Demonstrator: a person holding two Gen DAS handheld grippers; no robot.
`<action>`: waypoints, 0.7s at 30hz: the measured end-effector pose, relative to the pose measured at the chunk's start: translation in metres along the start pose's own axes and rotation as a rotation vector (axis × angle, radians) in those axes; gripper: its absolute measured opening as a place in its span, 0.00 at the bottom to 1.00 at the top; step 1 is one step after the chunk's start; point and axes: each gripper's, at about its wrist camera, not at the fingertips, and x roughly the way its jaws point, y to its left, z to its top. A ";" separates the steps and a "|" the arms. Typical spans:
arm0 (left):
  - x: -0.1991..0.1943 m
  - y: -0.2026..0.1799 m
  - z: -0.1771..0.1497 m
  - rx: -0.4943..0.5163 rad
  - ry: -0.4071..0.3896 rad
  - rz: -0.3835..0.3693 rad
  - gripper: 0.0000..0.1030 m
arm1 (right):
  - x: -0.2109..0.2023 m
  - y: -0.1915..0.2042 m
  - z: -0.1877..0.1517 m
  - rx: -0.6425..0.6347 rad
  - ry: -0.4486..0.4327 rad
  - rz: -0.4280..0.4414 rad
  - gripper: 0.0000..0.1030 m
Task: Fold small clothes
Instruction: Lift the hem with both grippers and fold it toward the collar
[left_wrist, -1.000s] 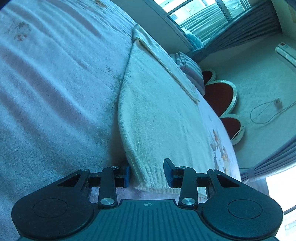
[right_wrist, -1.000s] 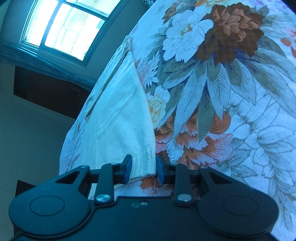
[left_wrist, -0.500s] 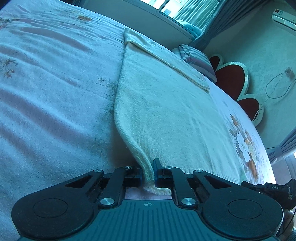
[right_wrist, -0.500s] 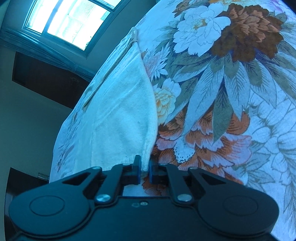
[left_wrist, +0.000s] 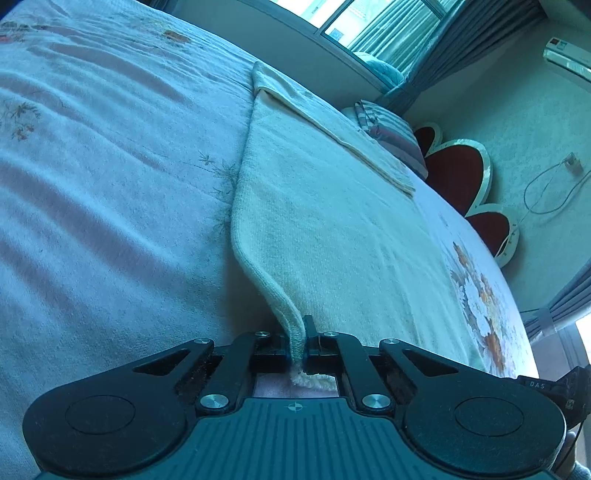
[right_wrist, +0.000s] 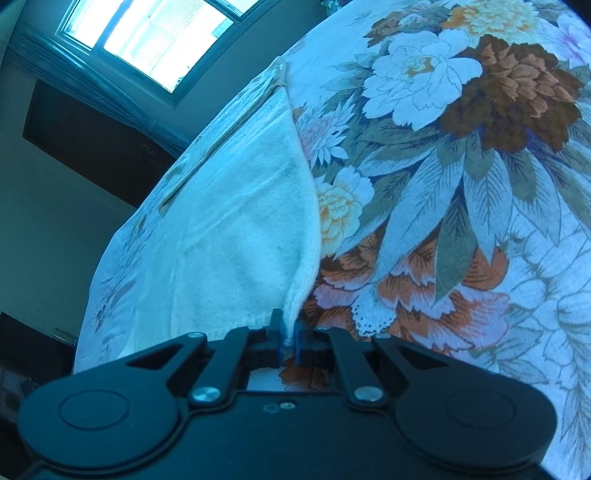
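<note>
Left gripper (left_wrist: 303, 349) and right gripper (right_wrist: 289, 341), jaws clenched on the sweater's (left_wrist: 332, 240) near hem corners; bed (left_wrist: 110, 166) beyond lies open.

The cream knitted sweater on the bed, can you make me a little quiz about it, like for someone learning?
1. True or false: the left gripper has its jaws shut on the hem corner of the cream knitted sweater.
2. What lies under the sweater beside the right gripper: A) a bare wooden floor, B) the big-flowered bedspread, C) a striped rug?
3. Fill in: the sweater's far end points toward the bright ____.

Key: 1. True, the corner is pinched and lifted a little. 2. B. 3. Window.
</note>
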 end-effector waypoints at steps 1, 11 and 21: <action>-0.004 0.001 -0.002 -0.012 -0.013 -0.011 0.04 | -0.002 0.001 -0.001 -0.007 -0.005 0.000 0.06; -0.009 0.017 -0.012 -0.080 -0.016 -0.028 0.04 | -0.004 -0.010 0.000 0.043 -0.005 0.010 0.05; -0.016 0.017 -0.013 -0.104 -0.055 -0.066 0.04 | -0.020 -0.008 0.001 0.032 -0.057 0.030 0.05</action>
